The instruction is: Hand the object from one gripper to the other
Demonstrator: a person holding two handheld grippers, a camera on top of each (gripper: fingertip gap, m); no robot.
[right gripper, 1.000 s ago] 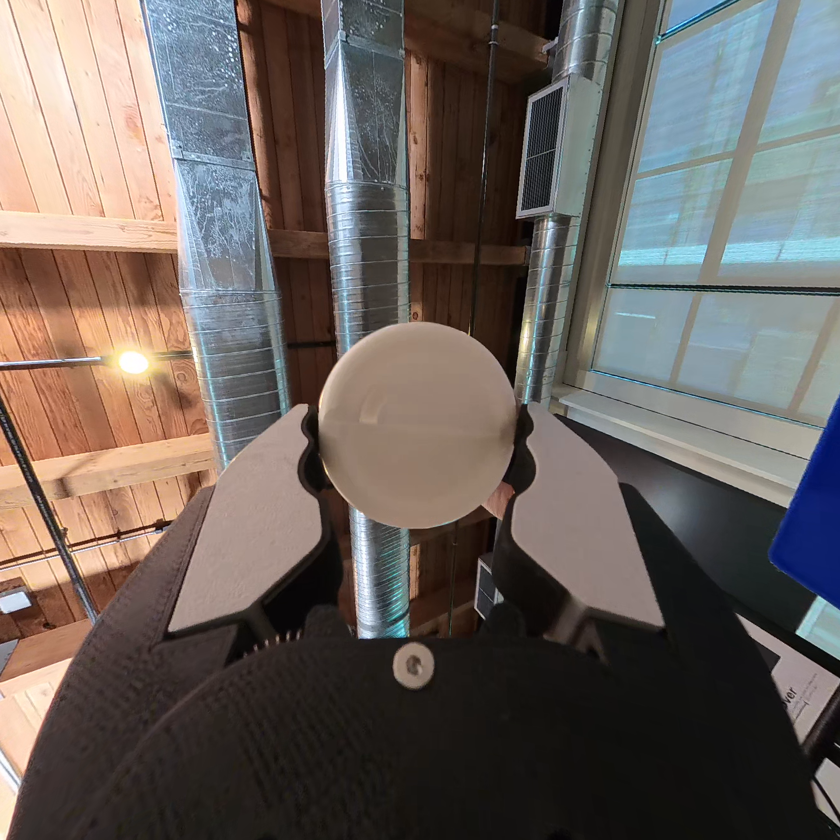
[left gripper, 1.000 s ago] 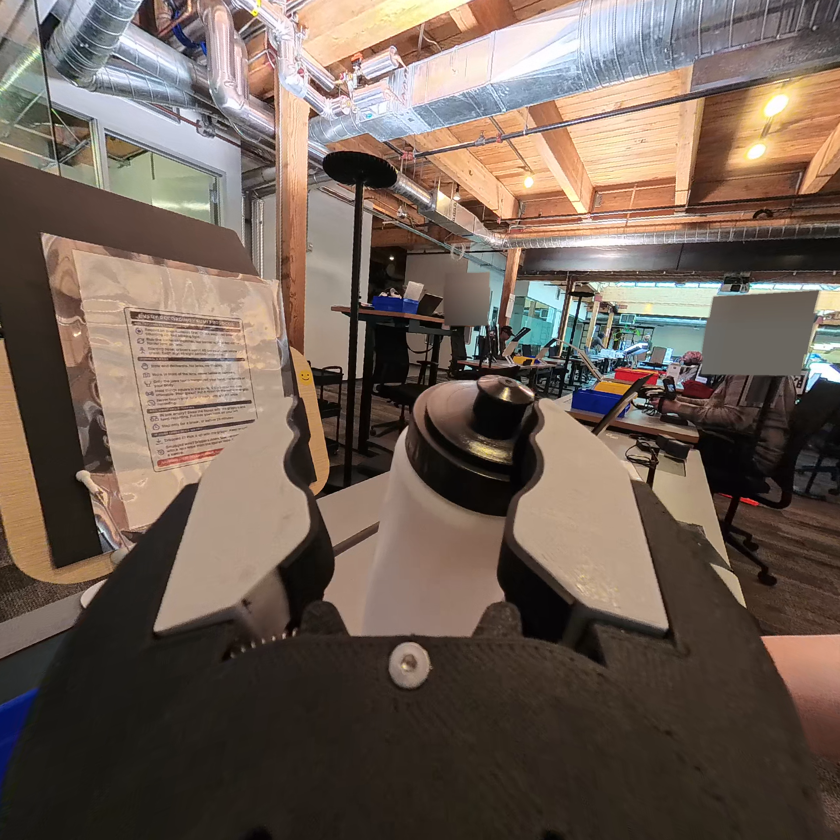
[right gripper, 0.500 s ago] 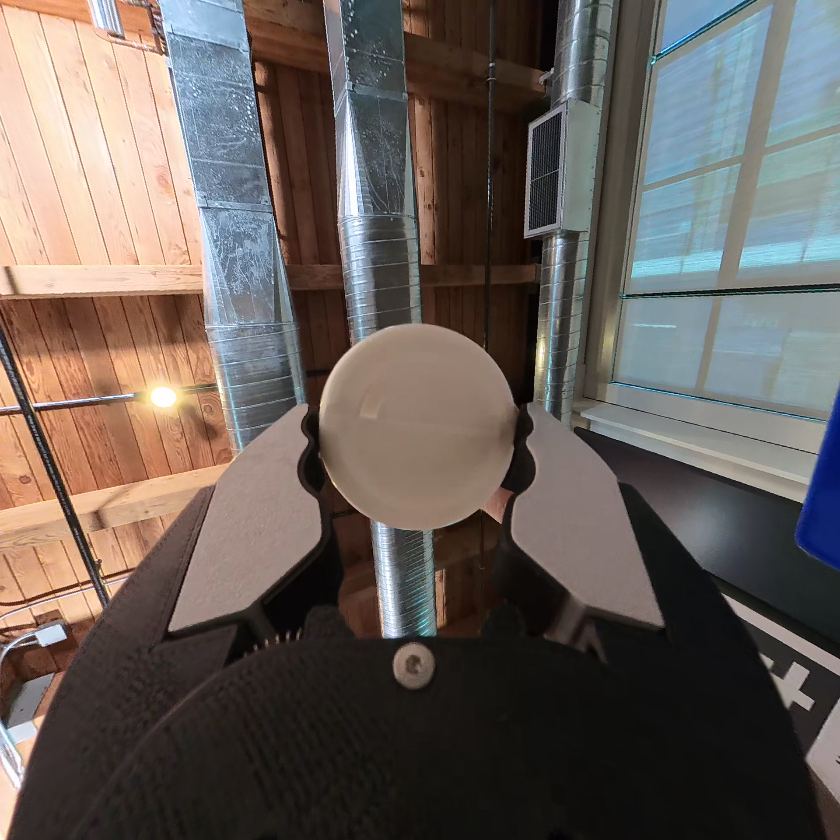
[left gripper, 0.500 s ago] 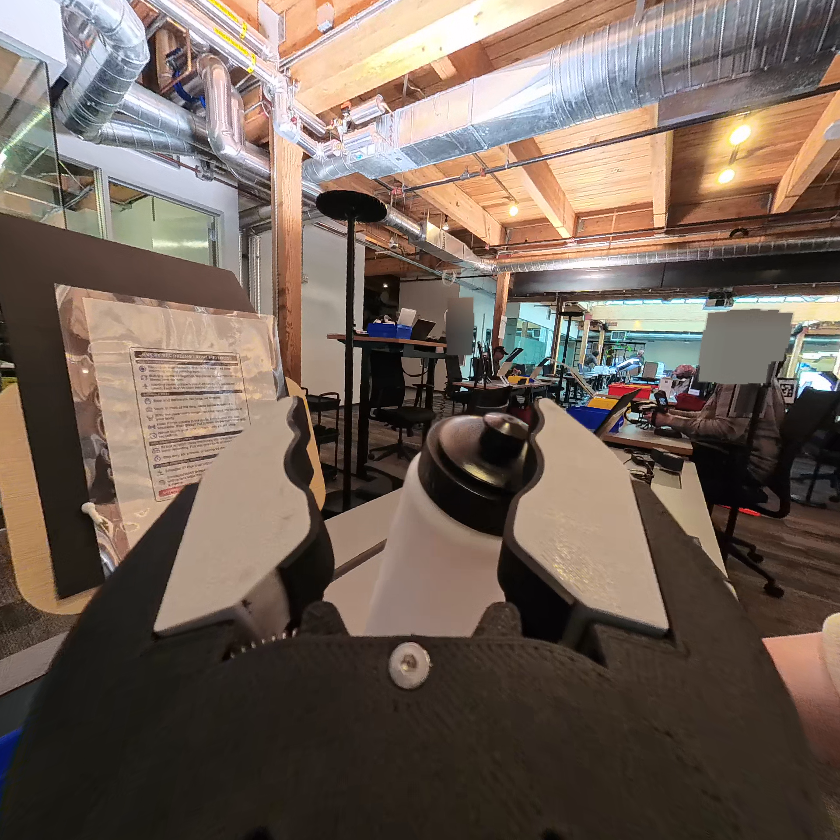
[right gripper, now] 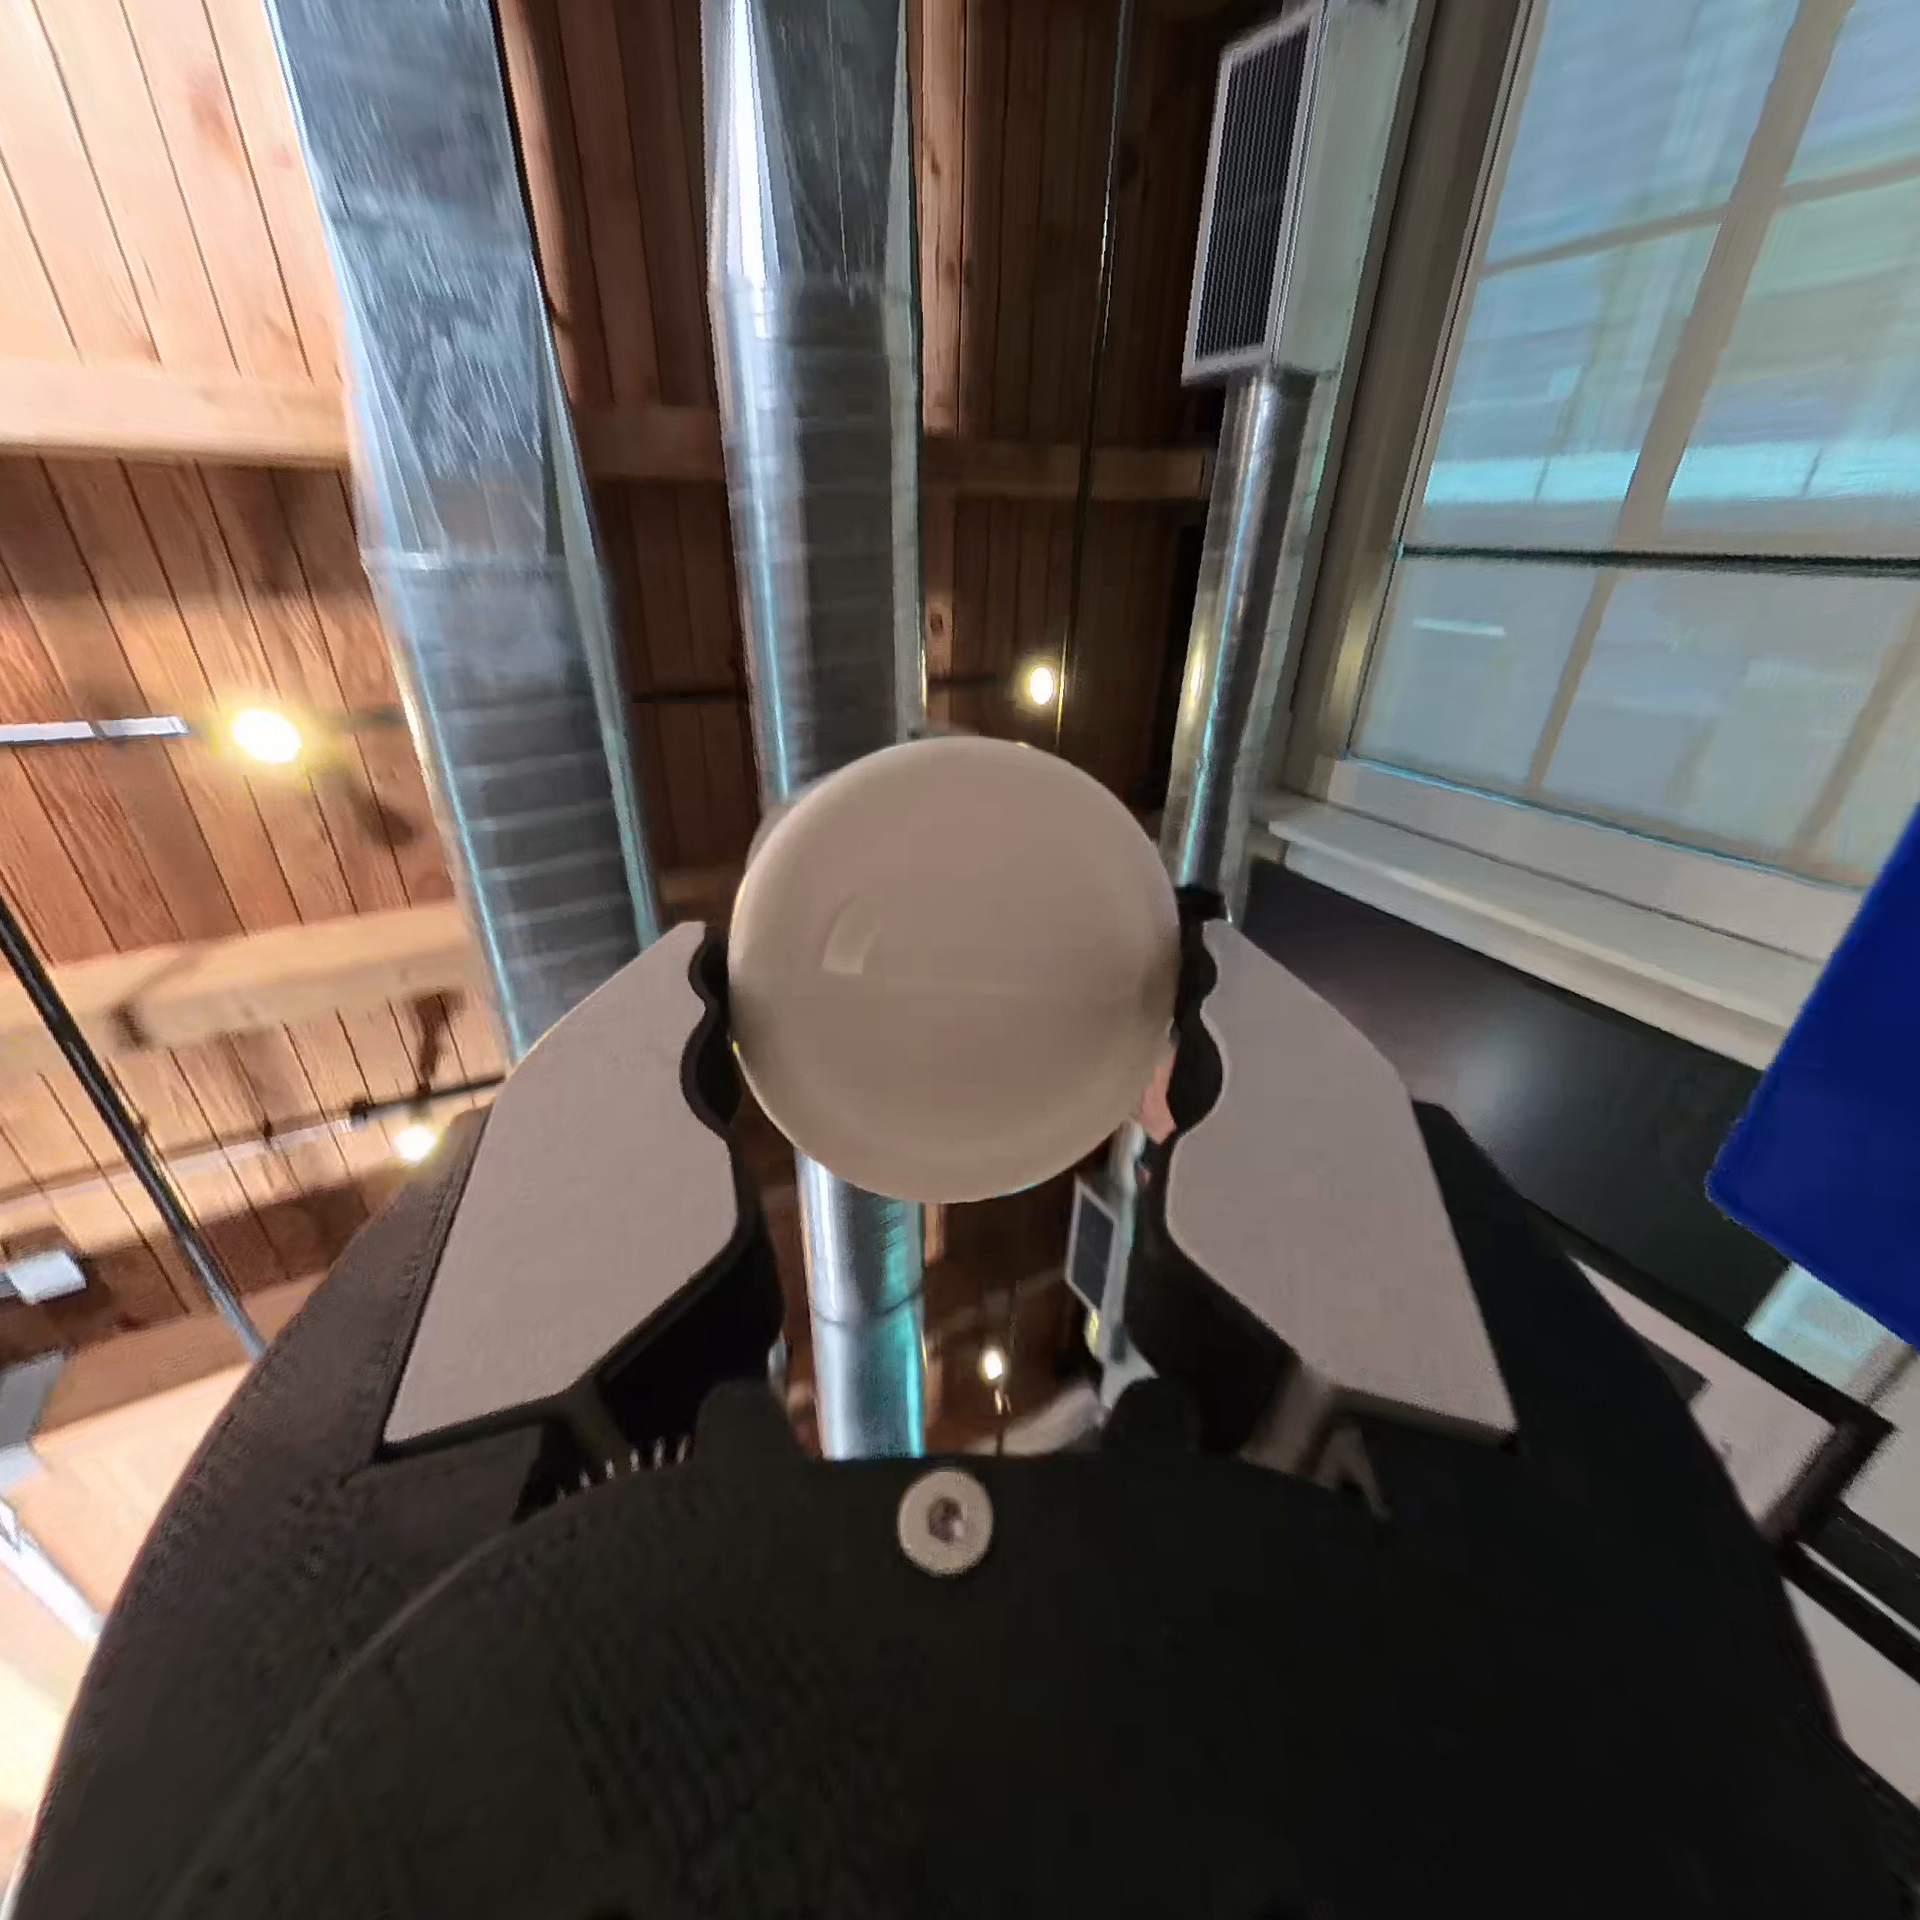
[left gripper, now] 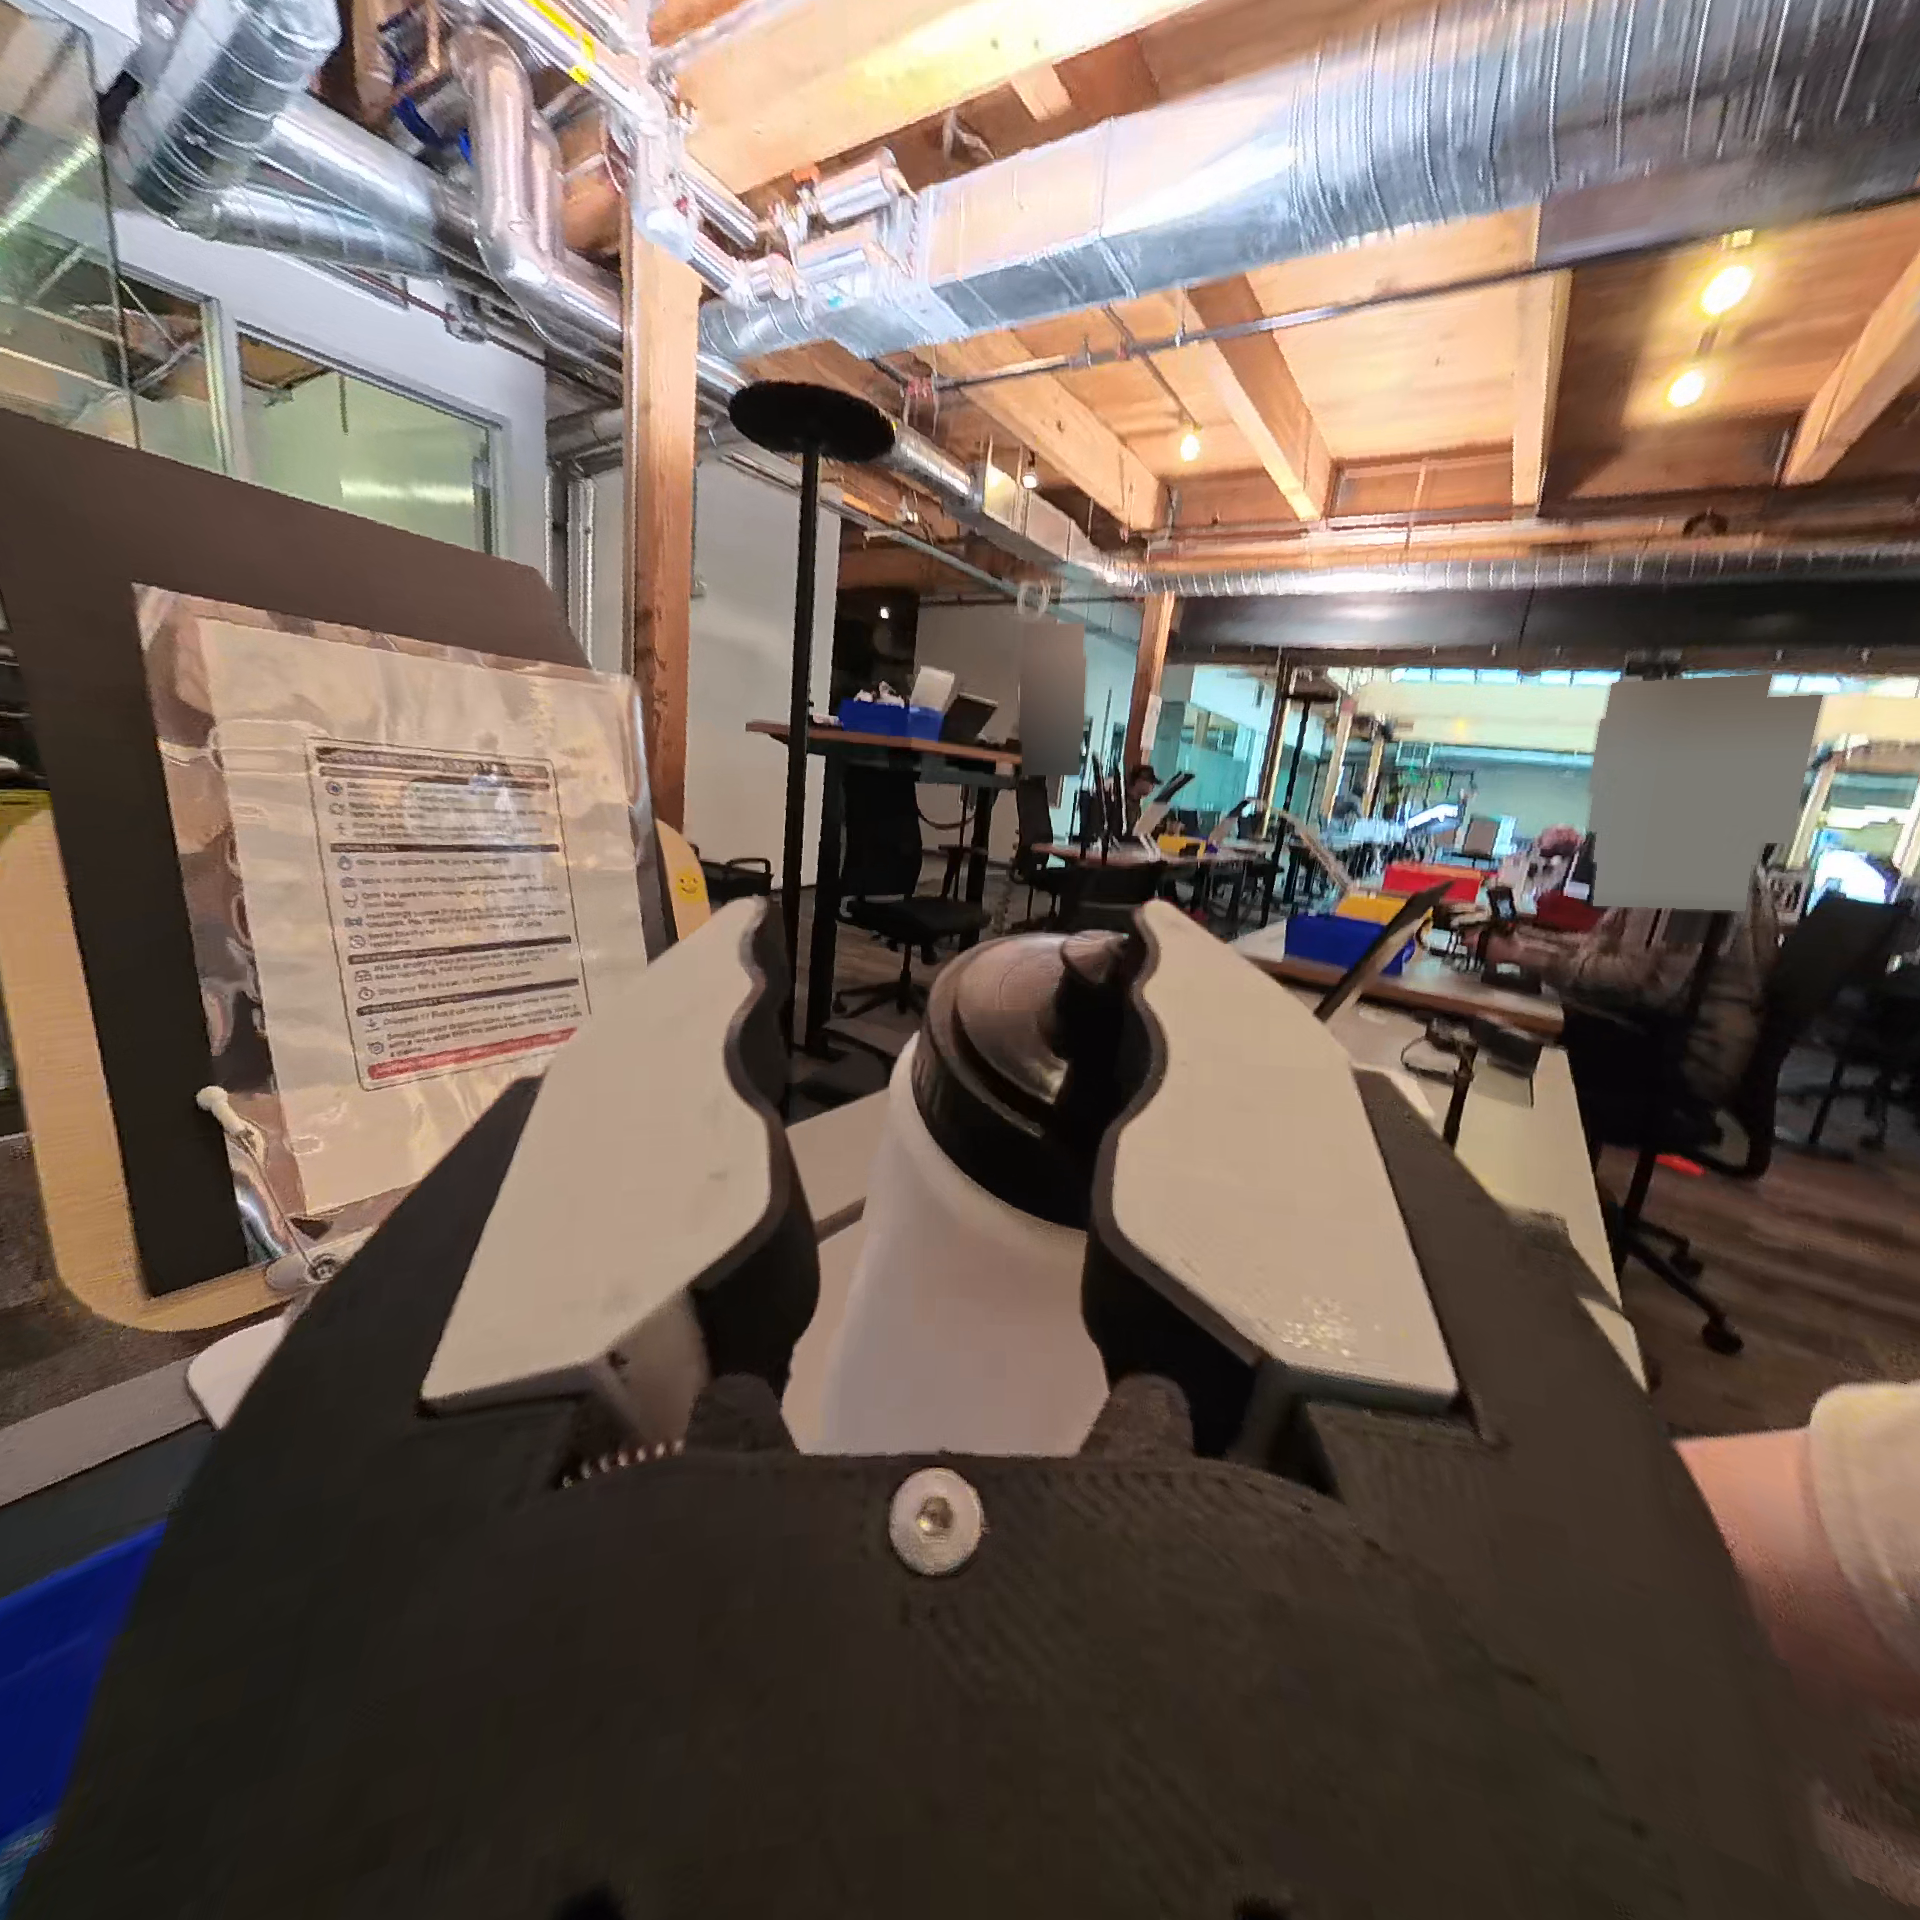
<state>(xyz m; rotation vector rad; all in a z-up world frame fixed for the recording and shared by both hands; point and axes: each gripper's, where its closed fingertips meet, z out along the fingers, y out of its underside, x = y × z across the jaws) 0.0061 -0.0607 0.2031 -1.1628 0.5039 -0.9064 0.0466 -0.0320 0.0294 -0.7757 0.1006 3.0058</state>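
Note:
A white plastic bottle with a black cap stands between the fingers of my left gripper. The left jaws are apart. The cap rests against the right finger, and a gap shows beside the left finger. In the right wrist view, my right gripper points up at the ceiling and is shut on the bottle's round white bottom end, one fingertip on each side.
A dark board with a laminated sheet stands to the left over a white table. A blue bin is at the lower left, a hand and sleeve at the lower right. A blue object hangs at the right.
The left jaws have narrowed around the bottle, and its cap now sits against the right finger. The right gripper has kept its hold while its view swings, blurred.

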